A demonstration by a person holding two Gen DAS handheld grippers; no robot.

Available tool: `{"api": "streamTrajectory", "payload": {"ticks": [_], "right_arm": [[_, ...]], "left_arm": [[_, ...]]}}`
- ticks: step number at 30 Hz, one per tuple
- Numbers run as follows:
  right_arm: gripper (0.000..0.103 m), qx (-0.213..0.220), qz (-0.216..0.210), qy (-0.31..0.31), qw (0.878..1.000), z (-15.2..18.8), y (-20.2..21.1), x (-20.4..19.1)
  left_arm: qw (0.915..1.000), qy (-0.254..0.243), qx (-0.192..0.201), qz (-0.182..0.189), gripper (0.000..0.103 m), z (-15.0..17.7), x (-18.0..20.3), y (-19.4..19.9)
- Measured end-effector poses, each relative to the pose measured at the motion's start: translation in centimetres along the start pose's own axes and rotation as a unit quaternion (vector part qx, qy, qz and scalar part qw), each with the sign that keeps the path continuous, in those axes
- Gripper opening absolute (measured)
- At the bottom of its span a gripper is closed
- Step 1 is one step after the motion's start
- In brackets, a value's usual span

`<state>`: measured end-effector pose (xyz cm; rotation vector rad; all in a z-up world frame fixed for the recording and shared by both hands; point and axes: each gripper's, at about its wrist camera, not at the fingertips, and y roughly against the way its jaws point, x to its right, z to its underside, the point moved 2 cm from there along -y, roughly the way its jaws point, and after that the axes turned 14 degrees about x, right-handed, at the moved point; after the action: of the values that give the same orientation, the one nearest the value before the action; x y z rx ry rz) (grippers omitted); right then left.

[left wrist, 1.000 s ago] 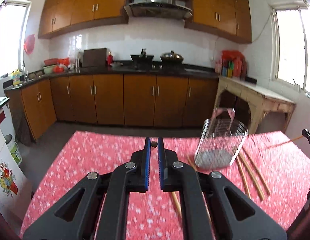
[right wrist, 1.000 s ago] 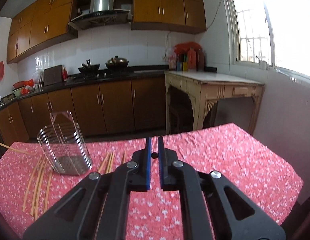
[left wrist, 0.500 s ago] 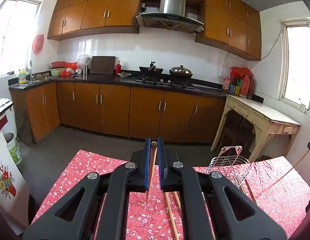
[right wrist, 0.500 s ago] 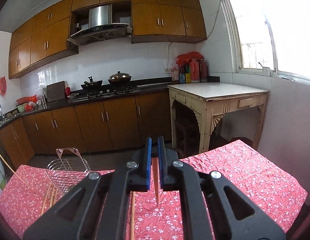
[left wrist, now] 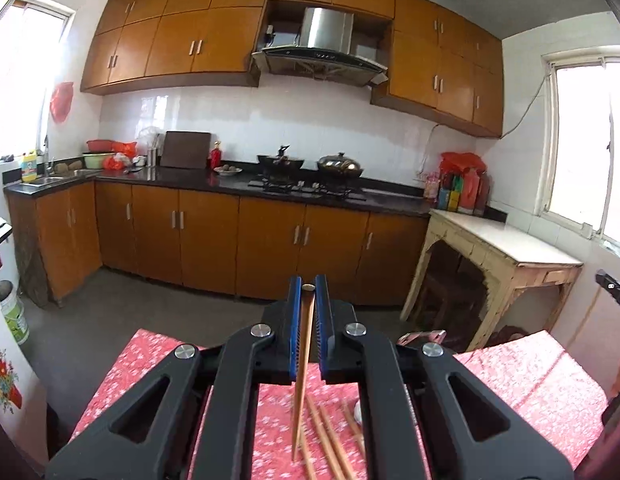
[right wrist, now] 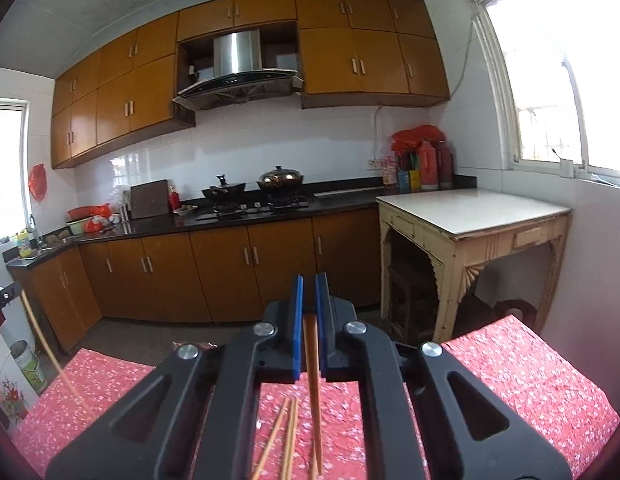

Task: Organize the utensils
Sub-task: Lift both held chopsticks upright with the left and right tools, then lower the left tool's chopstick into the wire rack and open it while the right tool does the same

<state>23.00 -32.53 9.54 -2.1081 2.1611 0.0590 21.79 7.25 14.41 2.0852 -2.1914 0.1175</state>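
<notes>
My left gripper (left wrist: 308, 286) is shut on a wooden chopstick (left wrist: 302, 364) that hangs down between the blue pads, above the red flowered tablecloth (left wrist: 521, 376). My right gripper (right wrist: 308, 284) is shut on another chopstick (right wrist: 313, 384), also hanging down. Several loose chopsticks lie on the cloth below, in the left wrist view (left wrist: 329, 436) and the right wrist view (right wrist: 284, 432). Only the handle of the wire utensil basket (left wrist: 423, 335) shows behind the left gripper's body. The left-held chopstick also shows at the left of the right wrist view (right wrist: 50, 352).
Kitchen cabinets and a black counter with a stove (left wrist: 306, 190) stand across the floor beyond the table. A cream side table (right wrist: 473, 216) stands at the right under a window. The other gripper's tip shows at the right edge (left wrist: 613, 292).
Both grippers have risen and tilted up from the table, each lifting a chopstick. The basket has dropped almost out of view.
</notes>
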Motion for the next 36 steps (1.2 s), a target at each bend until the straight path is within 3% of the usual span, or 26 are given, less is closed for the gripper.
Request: {"api": "streamTrajectory", "payload": {"ticks": [8, 15, 22, 29, 36], "right_arm": [[0.007, 0.036, -0.034, -0.002, 0.999, -4.7, -3.6, -5.0], [0.007, 0.043, -0.054, -0.011, 0.998, -5.7, -7.4, -8.4], [0.007, 0.029, -0.065, -0.014, 0.997, -4.0, -10.2, -9.6], [0.007, -0.01, -0.071, -0.016, 0.997, -0.2, -12.3, -9.3], [0.007, -0.052, -0.075, -0.029, 0.995, 2.9, -14.1, -8.9]], "left_arm": [[0.9985, 0.01, 0.043, 0.034, 0.007, -4.4, 4.9, -2.3], [0.9969, 0.034, 0.05, 0.05, 0.007, -5.6, 8.0, -5.7], [0.9973, 0.026, 0.054, 0.041, 0.007, -4.0, 9.3, -8.3], [0.9986, 0.044, 0.006, 0.03, 0.007, 0.6, 8.7, -11.1], [0.9981, 0.048, -0.031, 0.025, 0.007, 3.0, 7.8, -11.5]]}}
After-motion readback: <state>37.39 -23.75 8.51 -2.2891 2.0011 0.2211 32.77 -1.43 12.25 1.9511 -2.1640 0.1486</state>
